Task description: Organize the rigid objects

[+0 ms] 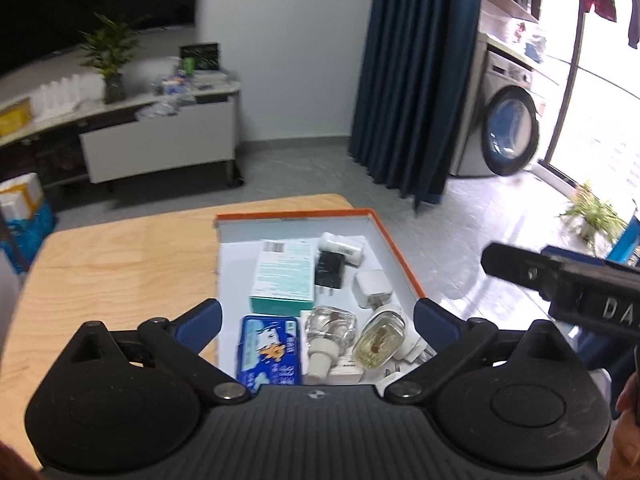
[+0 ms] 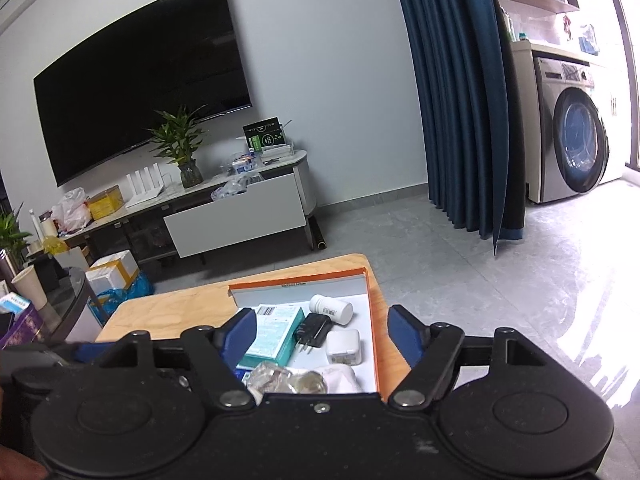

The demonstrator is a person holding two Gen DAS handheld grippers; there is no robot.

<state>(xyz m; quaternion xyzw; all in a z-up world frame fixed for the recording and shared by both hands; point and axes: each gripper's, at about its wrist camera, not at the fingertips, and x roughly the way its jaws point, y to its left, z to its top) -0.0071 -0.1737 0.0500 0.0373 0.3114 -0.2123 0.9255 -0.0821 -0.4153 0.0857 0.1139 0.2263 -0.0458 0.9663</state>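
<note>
Left wrist view looks down over a shallow orange-rimmed box (image 1: 394, 246) sitting at the far right part of the wooden table (image 1: 120, 256), and everything I'd call the job's business is inside that box. Against the box's far wall lies a white pill bottle (image 1: 342, 245) on its side; just nearer than it sit a black plug adapter (image 1: 330, 269) and a white charger cube (image 1: 372, 289), with a teal carton (image 1: 284, 276) to their left. At the box's near end are a blue tin (image 1: 269, 354), a clear glass bottle (image 1: 329, 330) and a yellowish refill bottle (image 1: 380, 338), packed close, some touching.

The left gripper (image 1: 318, 320) hangs over that near end with its jaws spread wide and nothing in them. The right gripper (image 2: 322, 334), from its own camera, is also spread apart and empty, above the box's near half.

From where I stand, the risks look like this. The box's right wall runs close along the table's right edge, so a nudge from a lowering finger could, I reckon, shove it towards the drop. The glass bottles lie loose, so a careless pinch might squirt one sideways into its neighbours. And both grippers crowd the same end of the box, so they may well knock each other.
</note>
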